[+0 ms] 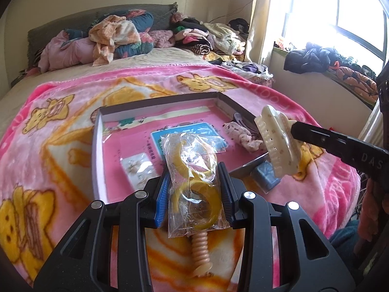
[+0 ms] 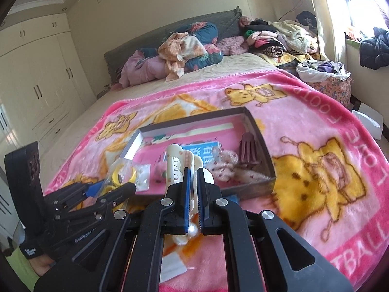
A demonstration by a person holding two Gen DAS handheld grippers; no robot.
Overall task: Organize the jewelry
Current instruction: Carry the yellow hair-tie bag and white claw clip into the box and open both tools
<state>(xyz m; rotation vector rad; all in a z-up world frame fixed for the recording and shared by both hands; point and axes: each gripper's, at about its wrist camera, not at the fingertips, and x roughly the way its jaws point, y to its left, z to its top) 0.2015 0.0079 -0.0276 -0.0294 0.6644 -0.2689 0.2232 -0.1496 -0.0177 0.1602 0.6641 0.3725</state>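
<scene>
The clear plastic bag of yellow rings (image 1: 194,182) sits between the fingers of the left gripper (image 1: 195,177), which are closed against its two sides and hold it above the near edge of the shallow cardboard tray (image 1: 96,150). A ribbed peach-coloured screw-shaped piece (image 1: 200,255) lies on the pink cartoon blanket (image 1: 60,112) below the bag. The cream hair claw clip (image 1: 277,141) is pinched between the nearly closed fingers of the right gripper (image 2: 193,180), raised just off the tray's right near corner, teeth facing the tray. Inside the tray lie a blue card (image 1: 192,138), a floral fabric scrunchie (image 1: 240,136), a dark maroon claw clip (image 2: 249,152) and a small packet of earrings (image 1: 136,168). A blue box (image 1: 266,176) rests on the blanket just outside the tray.
</scene>
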